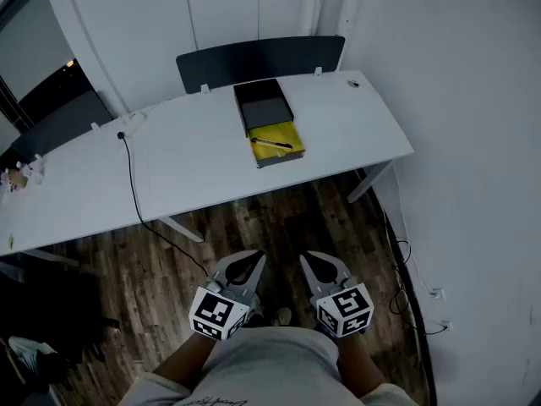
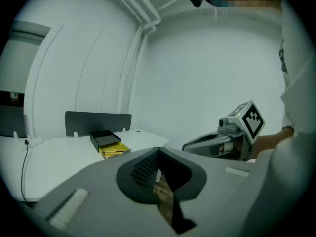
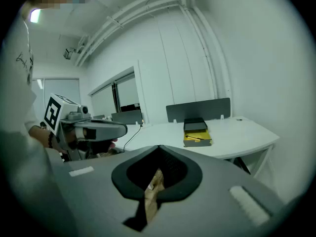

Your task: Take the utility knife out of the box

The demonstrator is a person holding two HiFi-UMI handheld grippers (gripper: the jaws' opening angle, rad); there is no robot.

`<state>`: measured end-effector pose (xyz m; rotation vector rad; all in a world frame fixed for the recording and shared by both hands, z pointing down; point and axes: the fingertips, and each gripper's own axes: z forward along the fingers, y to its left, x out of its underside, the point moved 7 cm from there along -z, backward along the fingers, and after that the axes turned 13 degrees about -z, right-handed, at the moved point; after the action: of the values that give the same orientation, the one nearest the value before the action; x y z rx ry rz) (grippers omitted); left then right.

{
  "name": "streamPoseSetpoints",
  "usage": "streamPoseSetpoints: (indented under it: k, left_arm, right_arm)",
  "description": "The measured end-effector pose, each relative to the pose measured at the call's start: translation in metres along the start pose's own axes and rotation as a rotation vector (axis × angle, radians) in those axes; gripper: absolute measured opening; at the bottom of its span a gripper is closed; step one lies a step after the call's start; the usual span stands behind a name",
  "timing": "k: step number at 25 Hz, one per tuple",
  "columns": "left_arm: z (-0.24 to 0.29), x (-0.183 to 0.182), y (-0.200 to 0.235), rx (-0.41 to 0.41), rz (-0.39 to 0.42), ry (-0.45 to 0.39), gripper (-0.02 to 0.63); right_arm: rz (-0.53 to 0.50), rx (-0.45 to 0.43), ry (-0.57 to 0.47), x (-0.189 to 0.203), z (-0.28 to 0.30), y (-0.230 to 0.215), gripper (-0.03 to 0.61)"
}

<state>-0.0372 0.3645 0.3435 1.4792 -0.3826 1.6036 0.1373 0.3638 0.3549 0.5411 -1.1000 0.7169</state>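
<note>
Standing off from tabletop; left tongs, right tongs closed, empty. Next: reach far box, open over utility knife.

The slim dark object on the yellow tray of the open black box, upper centre of the head view, is too small to identify. The long white desk is cut off at left.

Open box noted at the far edge of the white desk, against a dark partition. Utility knife seen lying in its yellow tray. Left gripper and right gripper held low over the wood floor, jaws together.
</note>
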Motion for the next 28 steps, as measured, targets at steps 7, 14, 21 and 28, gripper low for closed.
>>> streamPoseSetpoints:
  k: [7,14,21,28]
  left_arm:
    - [-0.004,0.0,-0.001,-0.018,0.004,-0.005,0.0]
    - [-0.002,-0.003,0.003,-0.022,0.007,-0.012,0.0]
    - [0.0,-0.007,0.012,-0.023,0.006,-0.018,0.0]
    - [0.001,-0.016,0.032,-0.015,0.006,-0.031,0.0]
  right_arm:
    - [-0.016,-0.015,-0.005,-0.002,-0.004,0.003,0.014]
    - [-0.018,-0.016,-0.002,-0.002,-0.001,0.001,0.014]
    - [-0.002,0.002,-0.02,-0.006,0.007,-0.001,0.014]
    - [-0.01,0.011,-0.027,-0.018,0.028,0.0,0.014]
